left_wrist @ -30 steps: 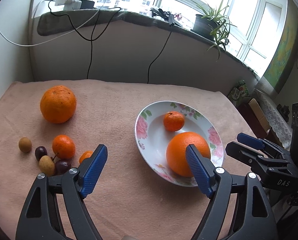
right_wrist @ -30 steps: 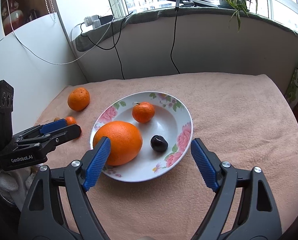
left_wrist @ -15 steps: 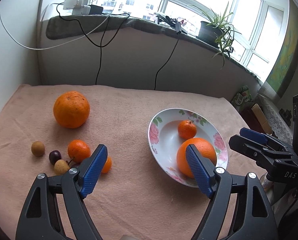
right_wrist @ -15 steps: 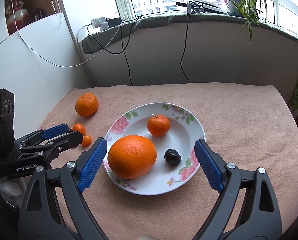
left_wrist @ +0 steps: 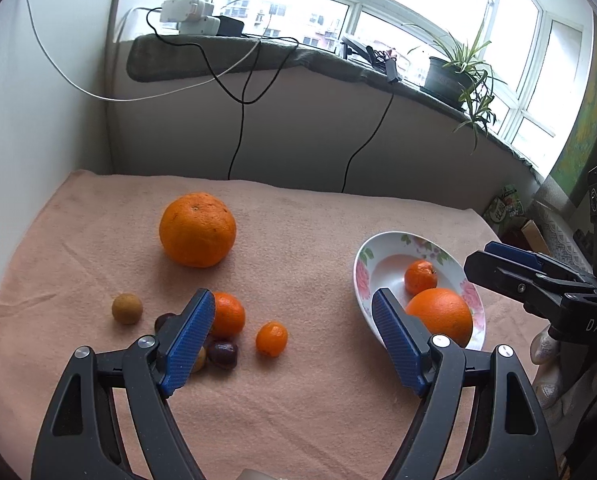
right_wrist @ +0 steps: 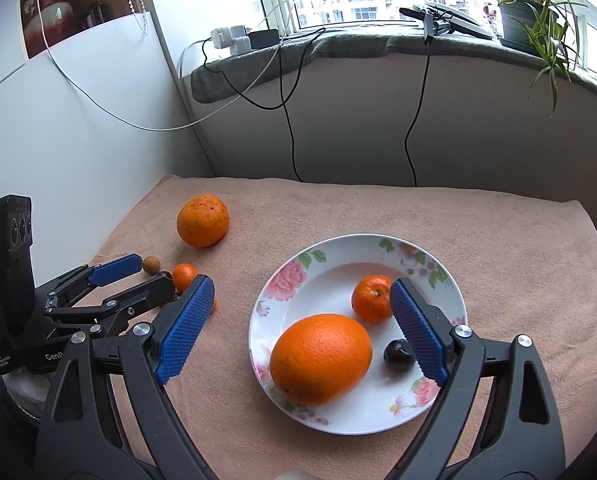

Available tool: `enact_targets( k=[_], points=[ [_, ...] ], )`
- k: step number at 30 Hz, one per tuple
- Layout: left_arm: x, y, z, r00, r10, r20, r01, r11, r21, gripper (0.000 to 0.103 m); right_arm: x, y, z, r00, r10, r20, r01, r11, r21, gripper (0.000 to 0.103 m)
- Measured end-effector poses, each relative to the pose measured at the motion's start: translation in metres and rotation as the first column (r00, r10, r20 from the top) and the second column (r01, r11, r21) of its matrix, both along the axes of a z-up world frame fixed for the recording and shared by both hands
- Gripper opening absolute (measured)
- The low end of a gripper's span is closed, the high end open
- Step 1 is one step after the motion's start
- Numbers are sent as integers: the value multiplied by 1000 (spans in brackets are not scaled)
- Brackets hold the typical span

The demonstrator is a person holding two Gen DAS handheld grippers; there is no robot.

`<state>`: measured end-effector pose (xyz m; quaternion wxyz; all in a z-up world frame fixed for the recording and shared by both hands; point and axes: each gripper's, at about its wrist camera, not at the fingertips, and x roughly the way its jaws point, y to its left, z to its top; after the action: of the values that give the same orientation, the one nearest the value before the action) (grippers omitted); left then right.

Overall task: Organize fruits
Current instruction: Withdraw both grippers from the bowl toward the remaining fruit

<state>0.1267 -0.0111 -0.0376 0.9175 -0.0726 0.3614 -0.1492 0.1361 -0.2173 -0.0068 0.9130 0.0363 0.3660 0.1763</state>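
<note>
A floral plate [right_wrist: 430,264] holds a big orange [right_wrist: 320,364], a small mandarin [right_wrist: 371,298] and a dark cherry [right_wrist: 398,355]. The plate also shows in the left wrist view [left_wrist: 364,264]. On the cloth lie a large orange [left_wrist: 197,230], a mandarin [left_wrist: 228,314], a kumquat [left_wrist: 272,338], a brown longan [left_wrist: 127,309] and dark cherries [left_wrist: 222,354]. My left gripper [left_wrist: 292,340] is open and empty above the small fruits. My right gripper [right_wrist: 300,328] is open and empty over the plate's near side.
A pink cloth [left_wrist: 298,232] covers the table. A wall and a windowsill with cables [left_wrist: 238,92] and a potted plant [left_wrist: 454,72] stand behind. A white wall panel [right_wrist: 78,120] borders the left.
My left gripper has swung left, from facing the plate toward the small fruits. My right gripper has pulled back a little from the plate. Both stay open.
</note>
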Motion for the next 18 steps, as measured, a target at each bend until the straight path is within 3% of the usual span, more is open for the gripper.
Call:
enact_targets(
  k=[9,18],
  points=[
    [9,27,-4,999,42,-6,-42,999,15,81,19,24,1,999,28,-34,-28,1000,7,92],
    [23,57,-12,997,70,-40,-72,997,-40,81,41,53,1,994,65,-85,-60,997,51,92]
  ],
)
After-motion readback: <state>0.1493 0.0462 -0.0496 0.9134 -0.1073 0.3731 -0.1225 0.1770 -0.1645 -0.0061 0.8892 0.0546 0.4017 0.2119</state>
